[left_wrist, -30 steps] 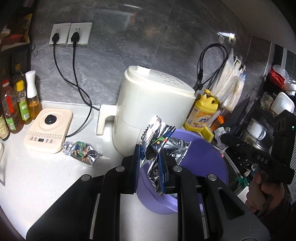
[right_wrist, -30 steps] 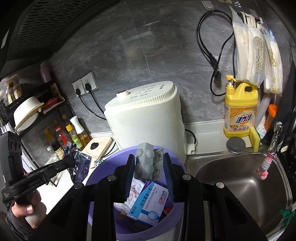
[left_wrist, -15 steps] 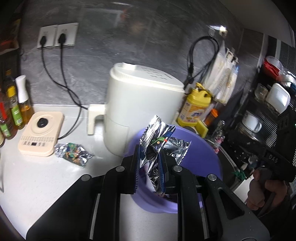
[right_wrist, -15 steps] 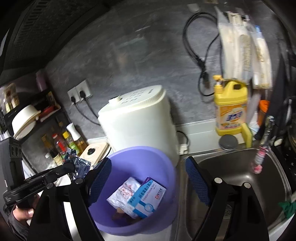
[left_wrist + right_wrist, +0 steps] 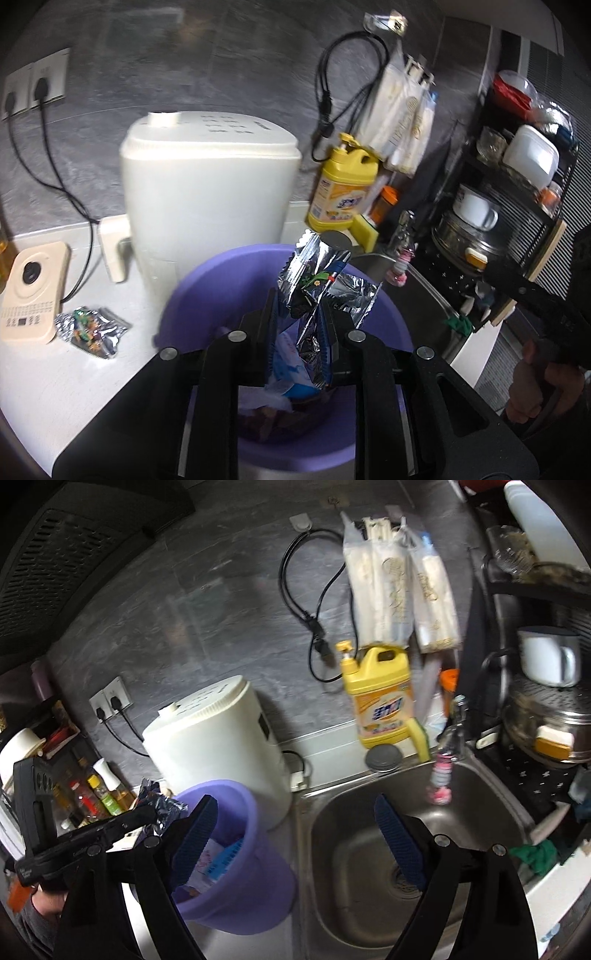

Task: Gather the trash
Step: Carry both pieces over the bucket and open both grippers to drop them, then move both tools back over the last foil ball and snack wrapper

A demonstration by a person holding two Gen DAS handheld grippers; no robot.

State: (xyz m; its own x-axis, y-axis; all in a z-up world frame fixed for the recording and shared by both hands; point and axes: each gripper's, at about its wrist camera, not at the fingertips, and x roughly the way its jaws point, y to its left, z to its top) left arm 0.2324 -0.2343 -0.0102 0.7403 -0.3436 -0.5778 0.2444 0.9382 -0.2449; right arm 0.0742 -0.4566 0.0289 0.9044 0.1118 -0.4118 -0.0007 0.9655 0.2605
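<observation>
A crumpled silver foil wrapper (image 5: 317, 273) stands between the pads of my left gripper (image 5: 299, 312), right above the mouth of the purple bin (image 5: 207, 295). The jaws are starting to open, but the pads still touch the wrapper. Boxes and paper trash lie inside the bin. A second foil wrapper (image 5: 90, 326) lies on the white counter left of the bin. In the right wrist view my right gripper (image 5: 295, 808) is opening wide with nothing between its fingers, above the edge between the bin (image 5: 255, 849) and the steel sink (image 5: 406, 849).
A tall white appliance (image 5: 207, 177) stands right behind the bin. A beige control unit (image 5: 29, 291) sits at the far left, a yellow detergent bottle (image 5: 345, 184) by the sink. A black dish rack (image 5: 509, 206) fills the right. Oil bottles (image 5: 99, 794) stand at the left wall.
My right gripper opened, the grey item it held is gone from its jaws, and it swung right over the sink. My left gripper carried the wrapper over the bin.
</observation>
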